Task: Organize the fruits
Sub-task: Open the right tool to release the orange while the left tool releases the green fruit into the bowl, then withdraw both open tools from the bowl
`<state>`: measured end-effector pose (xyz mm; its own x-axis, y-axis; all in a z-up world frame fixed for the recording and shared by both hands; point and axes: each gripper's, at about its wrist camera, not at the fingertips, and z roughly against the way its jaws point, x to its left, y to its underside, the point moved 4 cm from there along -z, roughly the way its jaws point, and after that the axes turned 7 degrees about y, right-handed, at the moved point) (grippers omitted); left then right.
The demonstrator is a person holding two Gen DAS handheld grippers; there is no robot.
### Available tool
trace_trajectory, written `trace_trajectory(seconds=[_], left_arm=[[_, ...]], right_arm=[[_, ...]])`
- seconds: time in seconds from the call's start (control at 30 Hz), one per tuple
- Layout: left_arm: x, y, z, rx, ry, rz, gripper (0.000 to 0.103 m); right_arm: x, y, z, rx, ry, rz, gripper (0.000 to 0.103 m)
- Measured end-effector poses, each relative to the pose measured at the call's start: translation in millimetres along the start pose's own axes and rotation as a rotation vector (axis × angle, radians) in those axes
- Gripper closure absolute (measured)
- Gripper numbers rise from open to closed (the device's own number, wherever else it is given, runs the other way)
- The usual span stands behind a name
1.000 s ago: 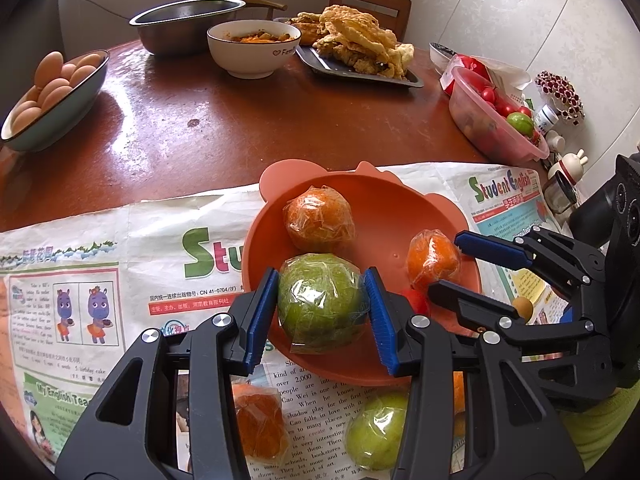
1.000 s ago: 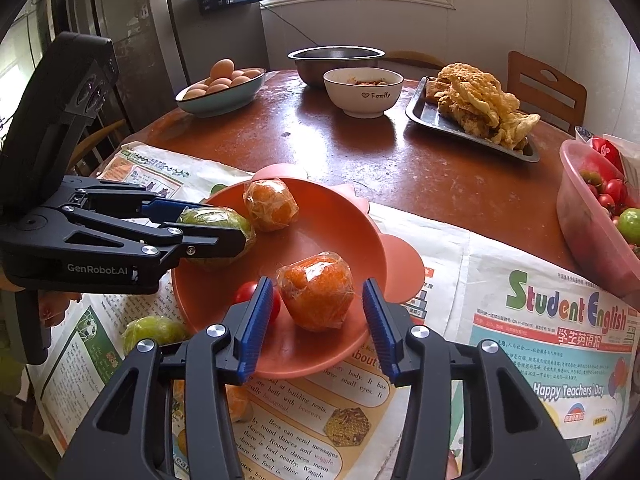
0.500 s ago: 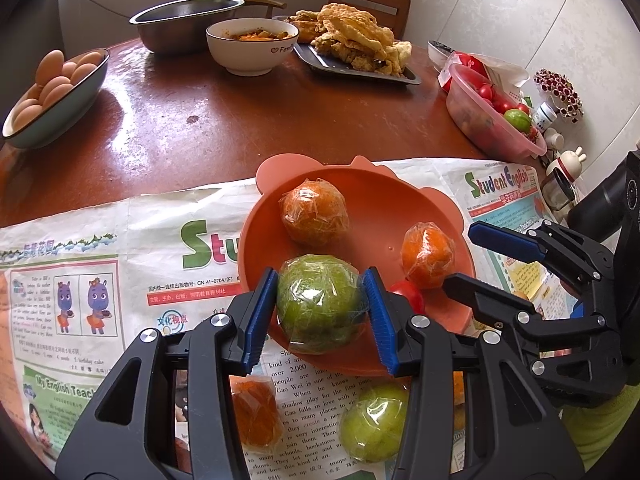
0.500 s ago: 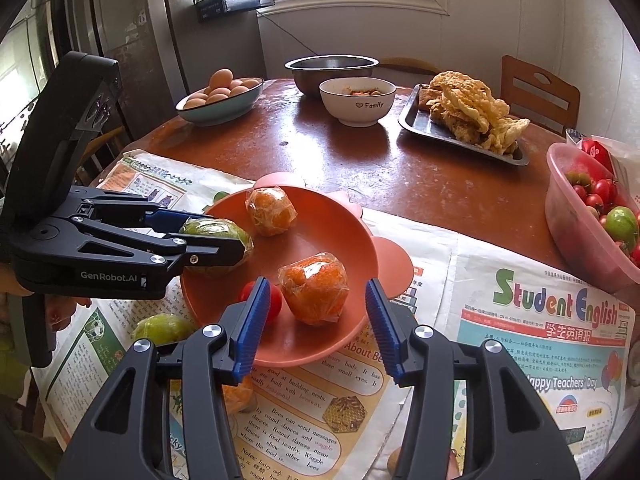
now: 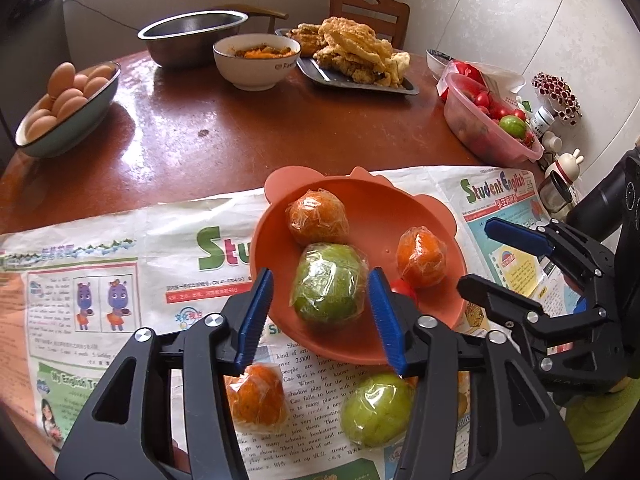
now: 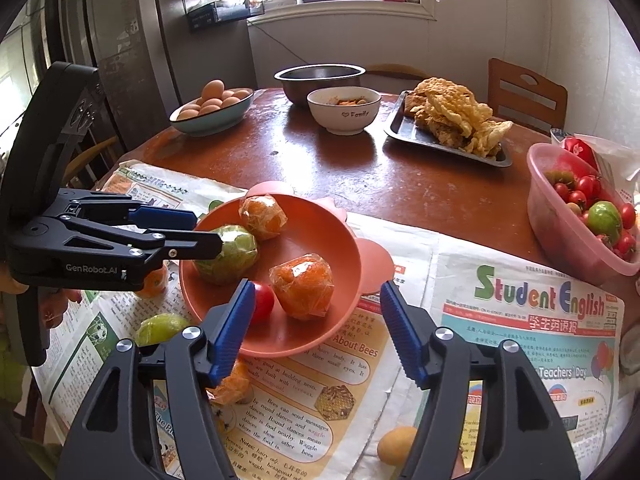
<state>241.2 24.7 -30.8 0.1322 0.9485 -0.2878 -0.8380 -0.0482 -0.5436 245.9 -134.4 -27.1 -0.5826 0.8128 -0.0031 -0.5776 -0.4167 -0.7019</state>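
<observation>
Since a second ago our left gripper (image 5: 320, 312) has spread, freeing the plastic-wrapped green fruit (image 5: 328, 284) in the orange bear-eared bowl (image 5: 420, 216), while our right gripper (image 6: 318, 330) hangs agape before the wrapped orange (image 6: 302, 288) there.

Two wrapped oranges (image 5: 318, 216) (image 5: 421, 258), a green fruit (image 5: 328, 284) and a tomato (image 6: 262, 303) are held in the orange bowl (image 6: 320, 216); other wrapped fruits (image 5: 376, 410) are left on newspaper.

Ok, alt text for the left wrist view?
The open left gripper straddles a wrapped green fruit in an orange bowl holding two wrapped oranges, on newspaper. The right gripper is open beside the bowl.
</observation>
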Motion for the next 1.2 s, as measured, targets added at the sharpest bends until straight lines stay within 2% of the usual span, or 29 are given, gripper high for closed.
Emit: trace_trajectory(seconds=[0.2, 0.37, 0.67, 0.93, 1.2], left_arm=[[0, 0, 15, -0.029, -0.005, 0.002, 0.049], [0, -1, 29, -0.058, -0.017, 0.009, 0.034], [-3, 0, 47, -0.098, -0.031, 0.010, 0.018], [-4, 4, 63, -0.132, -0.046, 0.015, 0.010], [-8, 9, 76, -0.153, -0.043, 0.017, 0.010]], right_arm=[[-4, -1, 13, -0.027, 0.019, -0.024, 0.029], [-6, -3, 25, -0.055, 0.033, -0.036, 0.022], [-7, -8, 44, -0.091, 0.052, -0.052, 0.015], [-7, -8, 58, -0.114, 0.059, -0.061, 0.010], [-6, -8, 74, -0.138, 0.072, -0.064, 0.009]])
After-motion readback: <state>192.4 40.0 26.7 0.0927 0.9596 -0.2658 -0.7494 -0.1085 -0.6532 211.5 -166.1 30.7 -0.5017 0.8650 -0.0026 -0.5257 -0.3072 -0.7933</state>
